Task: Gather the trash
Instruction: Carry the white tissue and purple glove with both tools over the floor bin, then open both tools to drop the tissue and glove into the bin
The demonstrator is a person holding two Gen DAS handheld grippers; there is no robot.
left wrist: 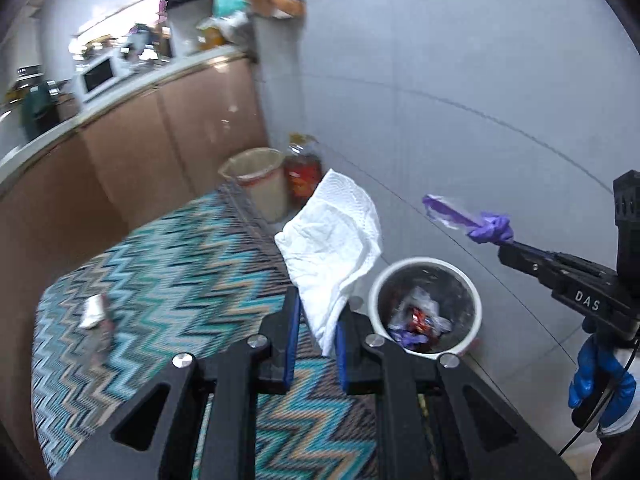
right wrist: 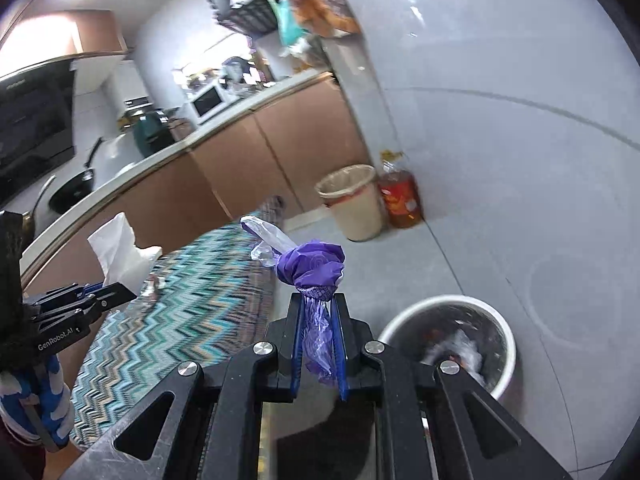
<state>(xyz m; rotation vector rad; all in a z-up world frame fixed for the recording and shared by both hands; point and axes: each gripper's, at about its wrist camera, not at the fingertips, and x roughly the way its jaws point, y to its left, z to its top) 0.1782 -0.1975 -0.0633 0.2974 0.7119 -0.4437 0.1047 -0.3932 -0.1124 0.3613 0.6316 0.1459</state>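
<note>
Grey tile floor, zigzag rug [left wrist: 168, 280], white bin [left wrist: 424, 304] part-full. Left gripper [left wrist: 318, 320] clamps a crumpled white paper towel [left wrist: 336, 236]. Right gripper [right wrist: 318, 308] clamps a knotted purple bag [right wrist: 314, 264].

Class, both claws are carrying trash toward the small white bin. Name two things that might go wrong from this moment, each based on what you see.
1. The paper towel in the left claw hangs wide and loose; it may drape over the white bin rim or miss it.
2. The purple wrapper in the right claw is light and may stick or drift past the bin.
</note>
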